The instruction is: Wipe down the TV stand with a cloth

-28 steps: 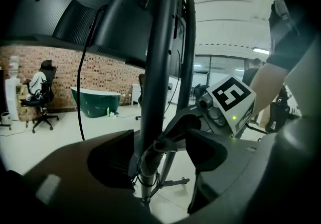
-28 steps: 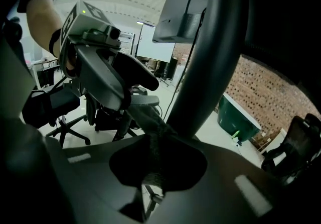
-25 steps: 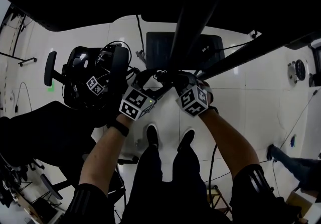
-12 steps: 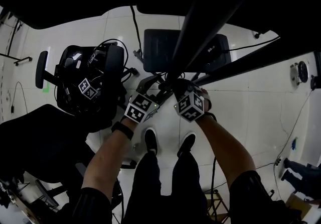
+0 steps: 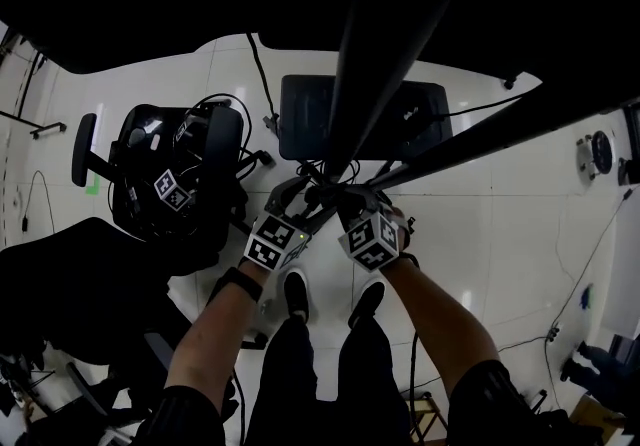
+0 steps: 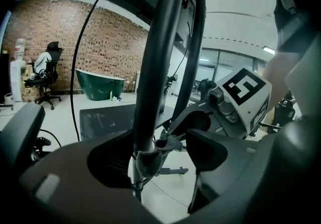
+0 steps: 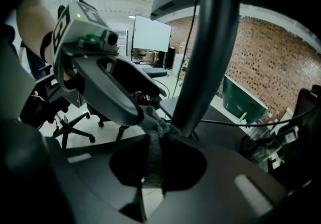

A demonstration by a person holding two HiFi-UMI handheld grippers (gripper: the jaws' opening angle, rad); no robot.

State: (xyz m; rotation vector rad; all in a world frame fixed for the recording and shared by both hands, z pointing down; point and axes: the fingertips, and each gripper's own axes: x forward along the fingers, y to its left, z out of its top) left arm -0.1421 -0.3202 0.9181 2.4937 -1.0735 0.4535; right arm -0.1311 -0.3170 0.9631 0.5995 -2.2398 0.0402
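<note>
So both tools are bunched up right against the TV stand's upright pole [image 5: 372, 64], meeting just in front of it, with the person's shoes [image 5: 296, 286] directly below them on the white tile floor [image 5: 500, 224].

The grey cloth [image 6: 150, 160] is looped round the pole, and each tool has an end. The left tool [image 6: 158, 169] has the pole and the scrunched-up cloth sitting between its jaws, and it's grasping the cloth tight against the pole. The right tool [image 7: 150, 173] is clenched on the other end. In its own view, a strip of cloth runs straight through its closed jaws and up to the pole. The two tools nearly touch, tip to tip, at the cloth. From the right gripper view, the left tool's tip is pressed into the wad just left of the pole.

The stand's dark flat base plate [image 5: 305, 119] lies on the floor behind the pole. Left of the pole there's an office chair [image 5: 150, 174] piled with cables and gear. Way behind the pole, the left gripper view shows a brick wall [image 6: 75, 42] with a green bathtub [image 6: 99, 85] in front of it.
</note>
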